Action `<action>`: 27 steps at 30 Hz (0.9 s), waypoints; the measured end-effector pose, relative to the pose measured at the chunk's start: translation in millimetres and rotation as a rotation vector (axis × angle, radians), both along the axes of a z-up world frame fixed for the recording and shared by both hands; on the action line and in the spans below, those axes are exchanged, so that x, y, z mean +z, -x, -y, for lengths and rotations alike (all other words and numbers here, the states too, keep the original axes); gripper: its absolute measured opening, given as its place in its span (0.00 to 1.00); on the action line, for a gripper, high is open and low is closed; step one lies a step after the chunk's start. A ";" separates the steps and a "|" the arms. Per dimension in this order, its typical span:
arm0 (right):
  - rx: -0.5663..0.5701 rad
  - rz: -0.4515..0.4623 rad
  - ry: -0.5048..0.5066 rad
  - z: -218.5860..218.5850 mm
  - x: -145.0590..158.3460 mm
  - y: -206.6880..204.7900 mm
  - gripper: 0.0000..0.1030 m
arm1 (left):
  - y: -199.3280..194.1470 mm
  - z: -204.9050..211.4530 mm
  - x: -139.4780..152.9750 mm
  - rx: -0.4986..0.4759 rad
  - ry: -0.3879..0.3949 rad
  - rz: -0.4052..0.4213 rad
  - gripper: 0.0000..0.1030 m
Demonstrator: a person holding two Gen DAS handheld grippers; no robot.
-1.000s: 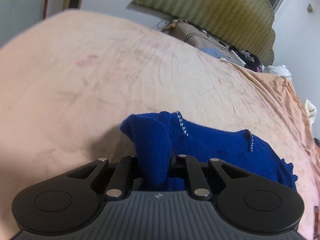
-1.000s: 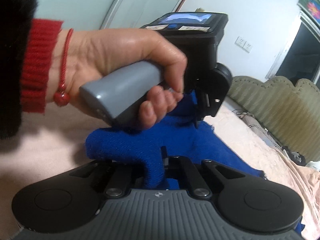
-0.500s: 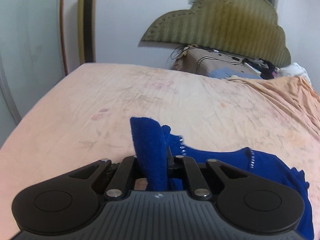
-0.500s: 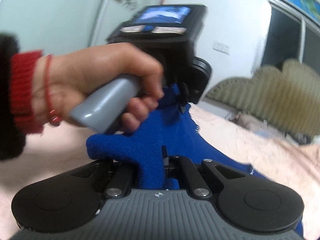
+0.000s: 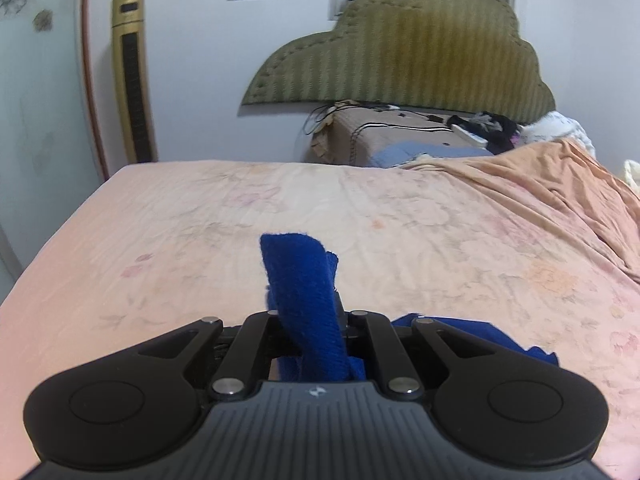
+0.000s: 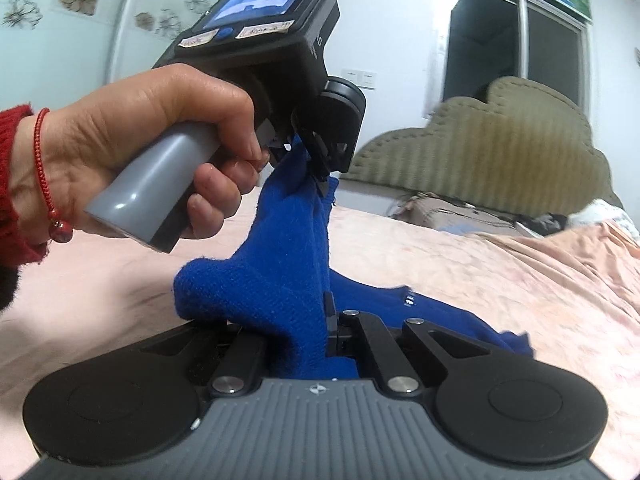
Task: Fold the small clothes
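Fuzzy blue knit garment (image 6: pixel 280 280) — matt black plastic left gripper (image 6: pixel 316 160) — soft, wrinkled cotton-like bedsheet (image 5: pixel 440 240)

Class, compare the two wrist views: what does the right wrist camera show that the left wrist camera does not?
Only the right wrist view shows the person's left hand gripping the left gripper from outside, plus a window. Only the left wrist view shows the gold tower fan. Both show the blue knit garment pinched in a shut gripper, including the right gripper, the pink bedsheet and the olive headboard.
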State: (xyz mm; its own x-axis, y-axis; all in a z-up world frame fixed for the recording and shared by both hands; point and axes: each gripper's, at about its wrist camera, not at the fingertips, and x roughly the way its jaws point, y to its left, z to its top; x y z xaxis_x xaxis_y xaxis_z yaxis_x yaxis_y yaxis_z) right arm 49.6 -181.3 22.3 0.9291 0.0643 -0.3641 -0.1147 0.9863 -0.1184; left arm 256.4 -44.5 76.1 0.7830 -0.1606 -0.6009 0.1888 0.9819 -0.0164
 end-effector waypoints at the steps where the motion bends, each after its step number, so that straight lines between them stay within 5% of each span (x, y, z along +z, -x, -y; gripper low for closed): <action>1: -0.009 -0.001 -0.006 2.7 -0.4 8.7 0.06 | 0.9 7.6 -0.6 -0.010 -0.009 0.003 0.09; 27: -0.180 -0.057 -0.104 93.5 -24.0 15.1 0.06 | -1.4 128.4 -36.6 -0.153 -0.091 -0.066 0.09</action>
